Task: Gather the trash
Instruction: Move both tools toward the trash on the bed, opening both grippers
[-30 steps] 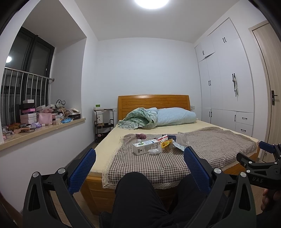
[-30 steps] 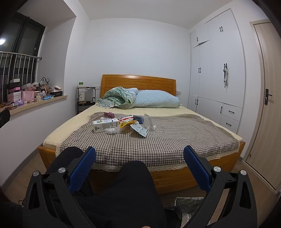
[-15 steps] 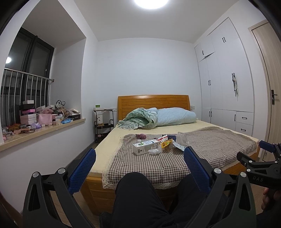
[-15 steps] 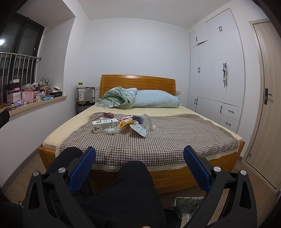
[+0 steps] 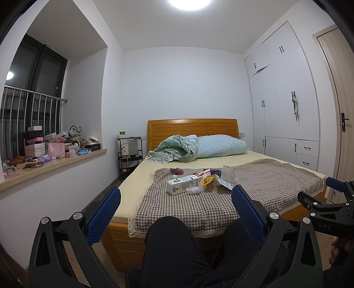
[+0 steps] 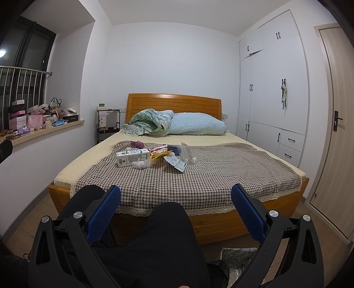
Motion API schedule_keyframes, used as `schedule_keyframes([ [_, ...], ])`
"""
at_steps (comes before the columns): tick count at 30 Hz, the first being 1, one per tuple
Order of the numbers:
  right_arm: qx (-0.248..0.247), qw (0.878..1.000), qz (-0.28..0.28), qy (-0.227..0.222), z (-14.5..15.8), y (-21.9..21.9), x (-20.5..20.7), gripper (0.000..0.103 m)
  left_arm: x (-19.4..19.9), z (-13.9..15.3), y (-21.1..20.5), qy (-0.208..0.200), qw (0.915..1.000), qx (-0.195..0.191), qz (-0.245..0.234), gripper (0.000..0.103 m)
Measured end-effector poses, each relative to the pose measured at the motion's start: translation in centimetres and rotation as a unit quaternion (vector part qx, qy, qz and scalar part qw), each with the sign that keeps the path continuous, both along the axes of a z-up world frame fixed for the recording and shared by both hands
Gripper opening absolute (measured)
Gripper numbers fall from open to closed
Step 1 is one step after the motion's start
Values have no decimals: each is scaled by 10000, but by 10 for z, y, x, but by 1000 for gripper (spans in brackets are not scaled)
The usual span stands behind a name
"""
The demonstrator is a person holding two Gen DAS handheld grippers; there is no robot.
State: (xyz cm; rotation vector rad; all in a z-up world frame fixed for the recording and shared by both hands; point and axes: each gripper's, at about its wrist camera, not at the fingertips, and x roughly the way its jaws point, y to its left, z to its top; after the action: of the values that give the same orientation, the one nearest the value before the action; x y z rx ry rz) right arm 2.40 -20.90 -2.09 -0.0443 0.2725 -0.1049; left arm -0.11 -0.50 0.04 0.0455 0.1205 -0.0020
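Left wrist view: left gripper point(image 5: 174, 208) with textured blue pads spread wide, empty, above black-trousered knee point(image 5: 169, 234). Trash pile centre frame on checked cloth point(image 5: 199, 206): boxy white carton point(image 5: 182, 184), crumpled tissue point(image 5: 194, 190).

Right wrist view: right gripper point(image 6: 176, 207) likewise spread, empty. Carton point(image 6: 132, 157), yellow wrapper point(image 6: 159, 155), clear plastic point(image 6: 187, 152) mid-frame on the cloth.

A wooden bed point(image 6: 199, 226) with a slatted headboard point(image 6: 174, 104) stands against the far white wall point(image 6: 159, 66), covered by a checked cloth point(image 6: 221, 172), with a blue pillow point(image 6: 197, 126) and a bunched green blanket point(image 6: 150, 121) at its far end. White wardrobes point(image 6: 276, 88) and a pale door point(image 6: 338, 133) fill the right side. On the left are a dark railed window point(image 5: 28, 88), a cluttered sill point(image 5: 55, 161) and a black shelf stand point(image 5: 130, 152); a round ceiling light point(image 5: 188, 3) glows above.
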Motion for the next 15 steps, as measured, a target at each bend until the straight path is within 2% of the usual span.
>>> schedule_keyframes([
  [5, 43, 10000, 11, 21, 0, -4, 1, 96, 6, -2, 0, 101, 9999, 12, -55, 97],
  [8, 100, 9999, -15, 41, -2, -9, 9, 96, 16, -4, 2, 210, 9997, -113, -80, 97],
  [12, 277, 9993, 75, 231, -5, -21, 39, 96, 50, -7, 4, 465, 9986, -224, -149, 97],
  [15, 354, 9989, 96, 287, -6, -27, 70, 96, 85, -12, 3, 599, 9977, -152, -275, 97],
])
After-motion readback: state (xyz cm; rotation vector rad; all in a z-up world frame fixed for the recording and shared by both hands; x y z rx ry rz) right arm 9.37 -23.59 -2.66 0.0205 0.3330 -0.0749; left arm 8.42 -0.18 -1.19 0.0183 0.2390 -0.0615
